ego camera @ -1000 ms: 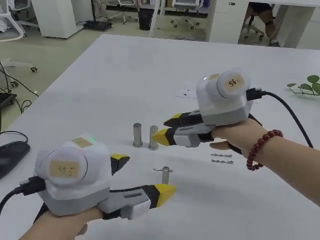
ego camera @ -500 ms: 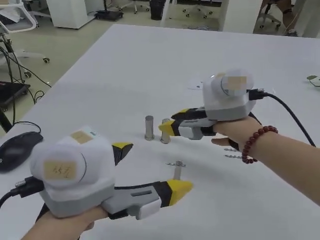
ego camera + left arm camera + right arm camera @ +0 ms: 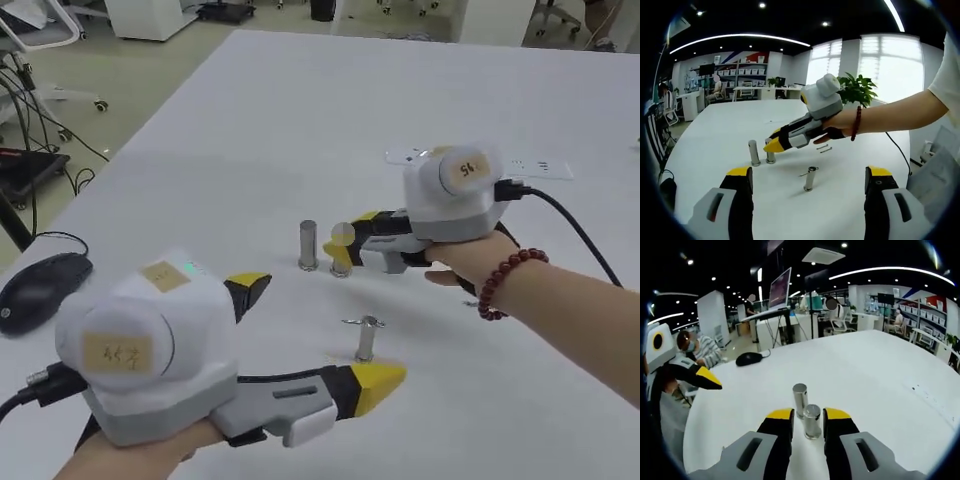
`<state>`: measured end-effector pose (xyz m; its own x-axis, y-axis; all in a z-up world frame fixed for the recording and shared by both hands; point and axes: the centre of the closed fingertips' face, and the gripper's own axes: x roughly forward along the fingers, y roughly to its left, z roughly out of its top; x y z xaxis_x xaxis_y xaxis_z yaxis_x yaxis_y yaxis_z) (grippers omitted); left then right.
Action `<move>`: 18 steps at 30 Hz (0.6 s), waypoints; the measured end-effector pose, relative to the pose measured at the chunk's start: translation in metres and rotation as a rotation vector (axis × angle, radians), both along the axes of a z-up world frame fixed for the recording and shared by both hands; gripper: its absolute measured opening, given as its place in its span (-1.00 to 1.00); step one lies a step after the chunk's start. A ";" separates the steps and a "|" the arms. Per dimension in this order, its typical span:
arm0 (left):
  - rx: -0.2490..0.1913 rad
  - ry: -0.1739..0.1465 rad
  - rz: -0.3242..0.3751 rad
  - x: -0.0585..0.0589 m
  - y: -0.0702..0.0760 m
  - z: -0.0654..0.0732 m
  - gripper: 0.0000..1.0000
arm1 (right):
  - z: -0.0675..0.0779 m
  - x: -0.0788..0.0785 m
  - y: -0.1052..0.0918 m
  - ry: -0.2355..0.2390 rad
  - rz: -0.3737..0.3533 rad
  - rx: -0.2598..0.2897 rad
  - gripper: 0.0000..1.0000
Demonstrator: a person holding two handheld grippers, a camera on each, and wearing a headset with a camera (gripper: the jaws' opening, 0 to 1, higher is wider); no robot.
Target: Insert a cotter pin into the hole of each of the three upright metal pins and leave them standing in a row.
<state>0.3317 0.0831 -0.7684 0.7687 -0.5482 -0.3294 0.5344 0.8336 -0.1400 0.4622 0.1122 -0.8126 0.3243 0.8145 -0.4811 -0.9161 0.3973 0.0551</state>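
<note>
Three metal pins stand on the white table (image 3: 250, 130). The near pin (image 3: 366, 340) (image 3: 810, 179) has a cotter pin through its top. Two bare pins stand side by side behind it. My right gripper (image 3: 350, 242) (image 3: 771, 145) has its jaws open narrowly on either side of the right bare pin (image 3: 342, 240) (image 3: 812, 421), with small gaps showing. The left bare pin (image 3: 308, 245) (image 3: 799, 399) is just beyond it. My left gripper (image 3: 315, 335) (image 3: 807, 175) is wide open and empty in front of the near pin. Two loose cotter pins (image 3: 825, 148) lie under the right hand.
A black mouse (image 3: 40, 285) (image 3: 749, 358) lies at the table's left edge, with cables on the floor beyond. A white power strip (image 3: 480, 160) sits at the back right. Office chairs and desks surround the table.
My right gripper has slid forward so its jaws now flank the right bare pin. The head camera has come closer and looks further down. The pins stay put.
</note>
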 end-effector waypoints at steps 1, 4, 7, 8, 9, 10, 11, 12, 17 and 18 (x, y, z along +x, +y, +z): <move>0.001 0.001 -0.001 0.000 0.000 0.000 0.86 | -0.001 0.001 0.000 -0.001 -0.001 -0.002 -0.52; 0.005 0.000 0.008 0.000 0.002 -0.001 0.85 | -0.005 0.003 0.000 0.007 -0.012 -0.012 -0.64; 0.003 0.006 0.023 0.001 0.006 -0.001 0.83 | -0.006 0.005 0.001 0.008 -0.020 -0.010 -0.68; 0.003 0.007 0.025 0.000 0.007 -0.002 0.83 | -0.006 0.005 0.001 0.008 -0.021 -0.010 -0.68; 0.004 0.007 0.026 0.000 0.007 -0.002 0.82 | -0.006 0.005 0.001 0.005 -0.019 -0.011 -0.68; 0.006 0.006 0.027 0.000 0.008 -0.002 0.82 | -0.006 0.005 0.001 0.002 -0.019 -0.011 -0.69; 0.009 0.004 0.027 0.000 0.008 -0.001 0.81 | -0.005 0.005 0.001 -0.001 -0.021 -0.011 -0.69; 0.010 0.004 0.028 0.000 0.009 -0.001 0.81 | -0.005 0.005 0.000 -0.006 -0.023 -0.014 -0.70; 0.015 0.013 0.028 -0.001 0.010 -0.003 0.81 | -0.005 0.006 0.000 -0.022 -0.037 -0.027 -0.72; 0.013 0.012 0.028 -0.001 0.010 -0.003 0.81 | -0.005 0.006 0.000 -0.024 -0.036 -0.034 -0.72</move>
